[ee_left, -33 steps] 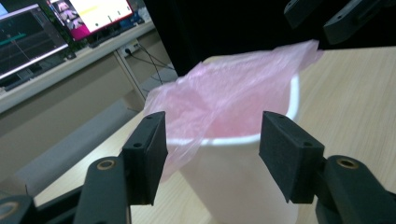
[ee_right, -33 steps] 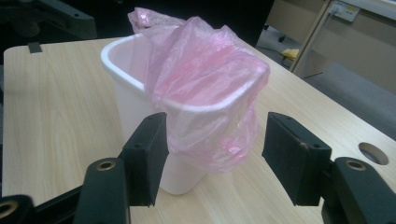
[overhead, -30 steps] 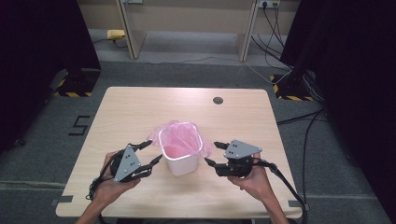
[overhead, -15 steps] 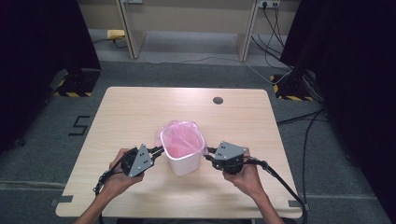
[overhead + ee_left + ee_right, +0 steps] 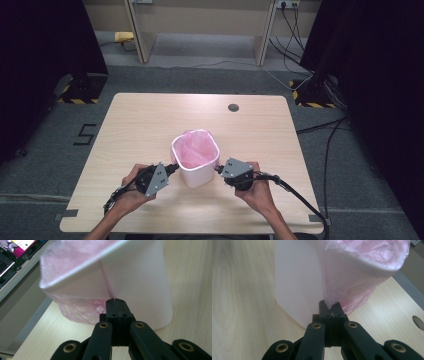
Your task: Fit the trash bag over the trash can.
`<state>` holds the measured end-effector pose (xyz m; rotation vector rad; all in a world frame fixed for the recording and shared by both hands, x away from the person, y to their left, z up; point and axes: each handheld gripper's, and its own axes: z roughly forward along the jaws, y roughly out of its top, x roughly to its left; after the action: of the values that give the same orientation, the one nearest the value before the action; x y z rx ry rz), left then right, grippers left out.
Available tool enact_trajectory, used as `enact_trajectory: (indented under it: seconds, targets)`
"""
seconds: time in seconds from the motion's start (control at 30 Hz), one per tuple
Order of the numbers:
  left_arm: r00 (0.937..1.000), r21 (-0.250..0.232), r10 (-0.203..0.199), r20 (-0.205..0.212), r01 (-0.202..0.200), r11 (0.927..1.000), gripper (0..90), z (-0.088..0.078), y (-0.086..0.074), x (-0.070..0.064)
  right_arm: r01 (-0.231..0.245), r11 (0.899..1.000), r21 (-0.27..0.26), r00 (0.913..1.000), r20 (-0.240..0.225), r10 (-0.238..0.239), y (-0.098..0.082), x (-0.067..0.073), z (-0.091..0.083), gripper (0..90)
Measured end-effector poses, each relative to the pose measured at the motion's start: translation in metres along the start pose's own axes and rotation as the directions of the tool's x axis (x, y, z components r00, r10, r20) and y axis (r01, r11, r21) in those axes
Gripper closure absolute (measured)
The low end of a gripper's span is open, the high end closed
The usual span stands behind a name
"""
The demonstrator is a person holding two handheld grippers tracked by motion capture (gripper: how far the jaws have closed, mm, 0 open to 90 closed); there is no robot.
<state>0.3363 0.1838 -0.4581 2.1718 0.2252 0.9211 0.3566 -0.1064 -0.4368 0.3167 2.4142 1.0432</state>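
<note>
Centrally: small white plastic bin [image 5: 197,172] with rounded-square mouth, upright on light wood tabletop [image 5: 150,120], toward near edge, roughly mid-width. Lined with thin pink plastic bag [image 5: 195,150], film folded over rim and hanging down outer walls on both sides.

Left side of bin: left tool [image 5: 172,169] held in left hand [image 5: 131,189], jaws just closed, now pressed together on a thin pleat of pink bag film right at bin wall below rim; left tool [image 5: 115,301] in its own view tip-on against white wall [image 5: 140,282], pink strand [image 5: 108,287] running up from between the tips, loose pink overhang [image 5: 80,310] bulging to their left.

Right side of bin: right tool [image 5: 218,170] held in right hand [image 5: 257,192], jaws likewise just closed, pinching gathered hanging edge of the pink bag; right tool [image 5: 331,305] in its own view with bunched film [image 5: 332,293] wedged between slightly parted tips, bin wall [image 5: 297,282] just behind, more pink overhang [image 5: 362,290] to the right under rim.

Both tools low, close above tabletop, pointing inward at bin from opposite sides. Grey three-cornered plates on top of each, black cable [image 5: 300,197] trailing from right tool off near right tabletop edge.

Farther out: small round dark grommet hole [image 5: 233,107] in tabletop well beyond bin, toward far edge. Grey carpet floor [image 5: 60,150] around, black "5" mark [image 5: 86,134] on floor left of tabletop.
</note>
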Motion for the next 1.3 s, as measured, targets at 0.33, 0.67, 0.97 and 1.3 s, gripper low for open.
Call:
enact_trajectory:
  seconds: [0.33,0.67,0.97,1.3]
  targets:
    - [0.9973,0.002,-0.037,-0.063,0.037,0.9993,81.2,-0.002,-0.004,-0.002,-0.012,1.0,0.019,0.9996,0.027,0.012,0.0,0.003,0.001,87.3]
    - [0.9492,-0.085,-0.136,-0.284,0.116,0.9896,57.0,-0.032,0.005,0.006,-0.073,0.997,-0.016,0.9957,0.056,0.074,0.005,-0.004,-0.012,79.8]
    - [0.9743,-0.031,-0.007,-0.225,-0.001,0.9995,73.0,-0.009,0.015,0.008,-0.068,0.997,-0.03,0.9958,0.06,0.07,0.009,-0.003,-0.018,79.3]
    - [0.9832,-0.025,0.051,-0.175,-0.056,0.9981,90.0,-0.007,0.016,0.003,-0.052,0.999,-0.014,0.9963,0.068,0.053,0.016,0.004,-0.016,69.5]
